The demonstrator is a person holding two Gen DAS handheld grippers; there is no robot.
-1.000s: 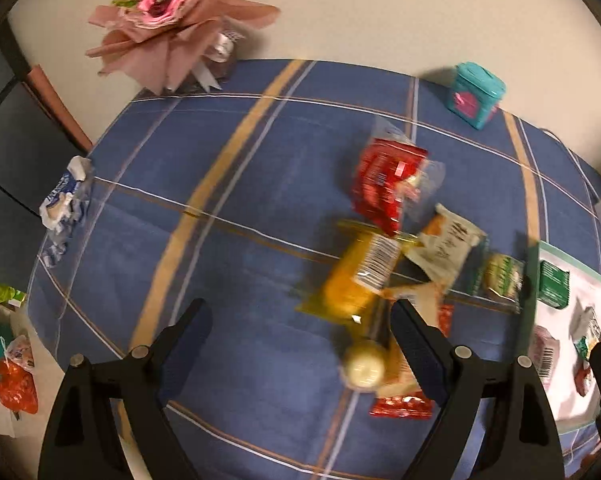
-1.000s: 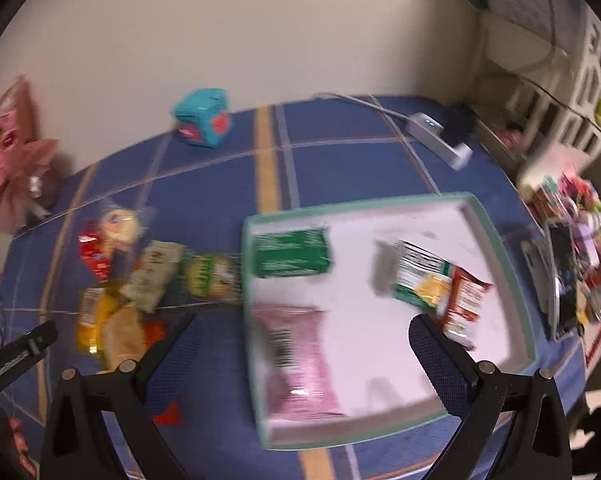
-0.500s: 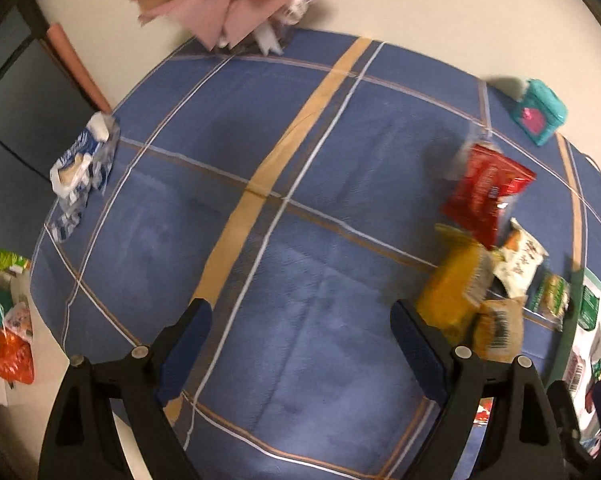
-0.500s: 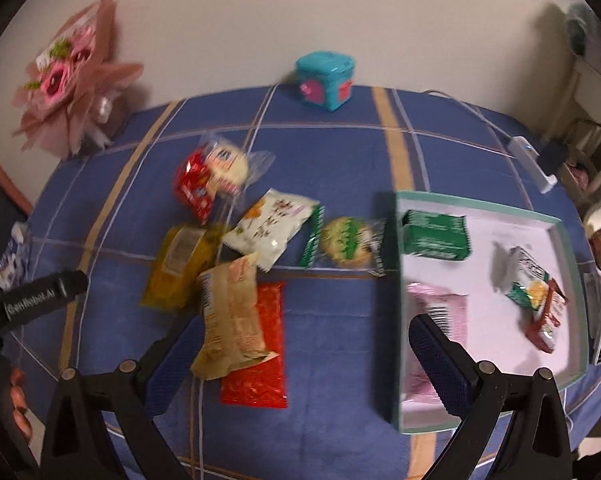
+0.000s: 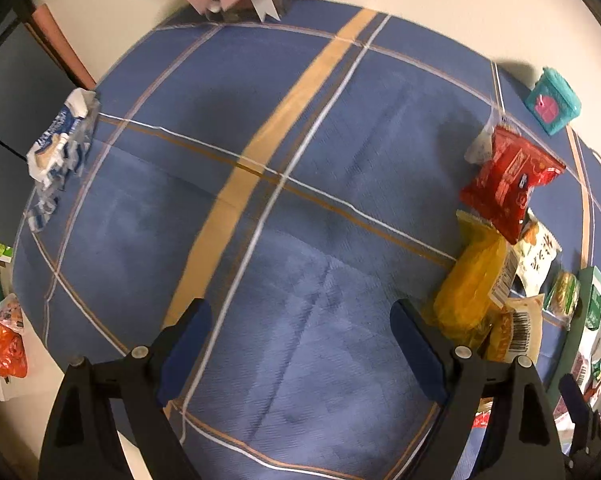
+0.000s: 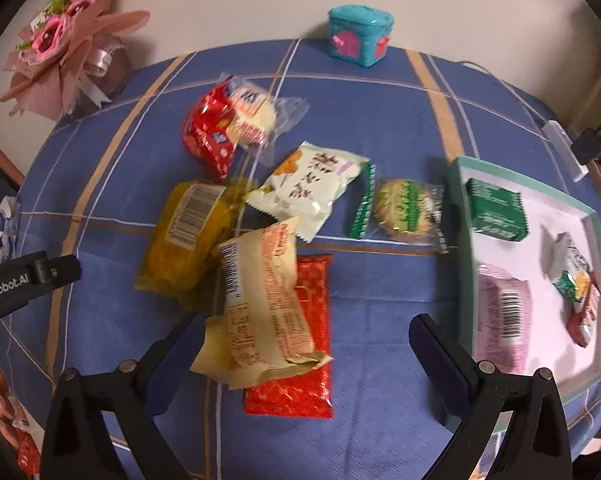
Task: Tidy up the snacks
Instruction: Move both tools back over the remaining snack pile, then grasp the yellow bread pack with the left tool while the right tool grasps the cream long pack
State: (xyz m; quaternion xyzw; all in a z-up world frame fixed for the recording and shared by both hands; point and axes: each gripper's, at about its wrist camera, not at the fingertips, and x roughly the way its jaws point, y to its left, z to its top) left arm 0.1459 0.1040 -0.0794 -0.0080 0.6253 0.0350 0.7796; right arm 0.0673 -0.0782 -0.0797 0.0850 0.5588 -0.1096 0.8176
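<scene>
Several snack packets lie on the blue cloth: a beige packet (image 6: pixel 260 308) on a flat red one (image 6: pixel 300 376), a yellow one (image 6: pixel 184 236), a white one (image 6: pixel 308 188), a red one (image 6: pixel 206 132) under a clear-wrapped bun (image 6: pixel 254 114), and a green-wrapped cookie (image 6: pixel 400 210). The teal-rimmed tray (image 6: pixel 458 240) at right holds a green (image 6: pixel 496 210), a pink (image 6: pixel 502 316) and other packets. My right gripper (image 6: pixel 300 348) is open over the beige packet. My left gripper (image 5: pixel 300 332) is open over bare cloth, left of the yellow packet (image 5: pixel 472 284).
A pink bouquet (image 6: pixel 64 40) and a teal box (image 6: pixel 358 36) stand at the table's back edge. A white power strip (image 6: pixel 560 144) lies at the far right. A blue-white wrapper (image 5: pixel 56 144) lies at the left edge. The table edge runs close below both grippers.
The right gripper has swung left from over the tray to over the snack pile. The left gripper has swung left, away from the snacks, onto bare cloth. Both stayed open.
</scene>
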